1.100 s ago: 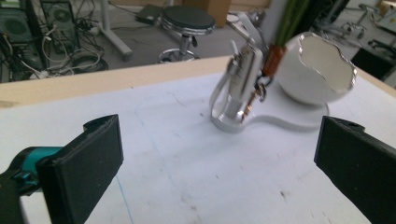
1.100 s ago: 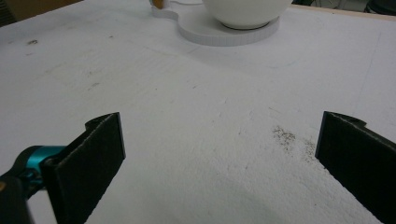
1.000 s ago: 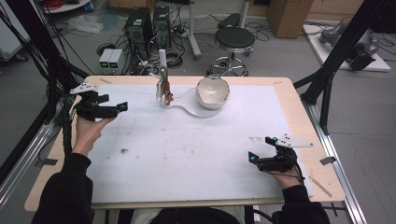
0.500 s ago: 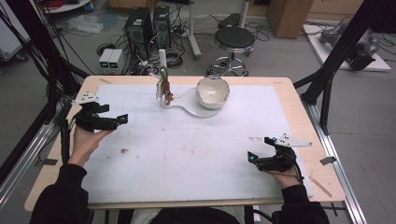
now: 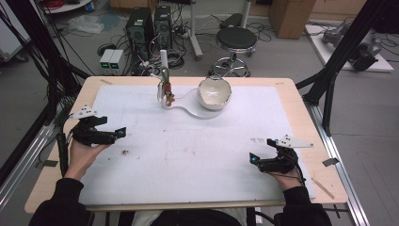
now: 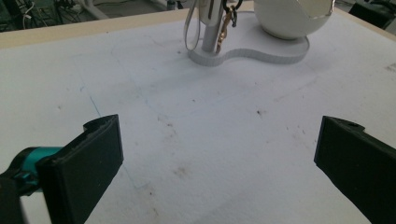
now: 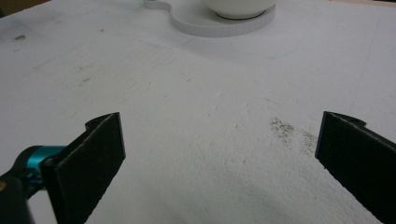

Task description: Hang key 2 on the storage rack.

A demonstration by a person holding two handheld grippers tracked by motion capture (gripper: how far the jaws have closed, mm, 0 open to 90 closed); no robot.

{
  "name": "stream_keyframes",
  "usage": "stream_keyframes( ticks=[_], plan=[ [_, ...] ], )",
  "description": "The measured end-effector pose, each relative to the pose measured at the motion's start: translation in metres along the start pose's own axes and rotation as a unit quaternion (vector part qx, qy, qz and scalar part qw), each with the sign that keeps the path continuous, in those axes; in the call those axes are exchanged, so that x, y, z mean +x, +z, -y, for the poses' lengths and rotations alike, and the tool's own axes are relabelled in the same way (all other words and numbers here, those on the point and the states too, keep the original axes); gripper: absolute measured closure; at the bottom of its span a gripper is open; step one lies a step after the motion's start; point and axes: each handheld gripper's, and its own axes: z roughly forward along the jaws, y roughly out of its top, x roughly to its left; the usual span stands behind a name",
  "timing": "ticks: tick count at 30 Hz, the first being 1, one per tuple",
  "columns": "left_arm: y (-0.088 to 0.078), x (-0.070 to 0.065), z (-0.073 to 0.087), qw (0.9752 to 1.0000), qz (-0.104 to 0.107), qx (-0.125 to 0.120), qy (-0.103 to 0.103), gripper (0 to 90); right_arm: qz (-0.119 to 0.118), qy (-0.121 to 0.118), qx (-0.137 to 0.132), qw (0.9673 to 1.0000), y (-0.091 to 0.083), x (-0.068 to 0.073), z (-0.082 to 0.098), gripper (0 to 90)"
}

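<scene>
Your left tongs (image 5: 118, 133) gape empty and have just drawn back toward you along the bench's (image 5: 291, 94) left side, away from the stand (image 5: 165, 89). Your right tongs (image 5: 254, 159) rest wide open and empty at the near right, unmoved. The keyring (image 6: 227, 17) hangs on the stand beside the bowl (image 5: 215, 92), well apart from both, so the reach looks not yet begun.

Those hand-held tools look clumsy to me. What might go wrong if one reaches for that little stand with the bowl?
The keychain hangs on a thin post, so a wide-open left tool might knock the post sideways. The bowl sits right beside it on the same white base, so a nudge could tip it.
</scene>
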Motion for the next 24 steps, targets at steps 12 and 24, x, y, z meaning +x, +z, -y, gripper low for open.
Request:
stream_keyframes(
  ticks=[12,24],
  plan=[
    [-0.01,0.0,0.022,0.9999,0.001,0.009,-0.01,1.7,0.004,-0.004,0.006,1.0,0.001,0.002,-0.001,0.5],
    [-0.015,-0.005,0.049,0.9995,0.009,0.028,0.009,1.7,0.004,-0.007,0.01,0.9999,0.001,0.002,0.0,0.5]
  ],
)
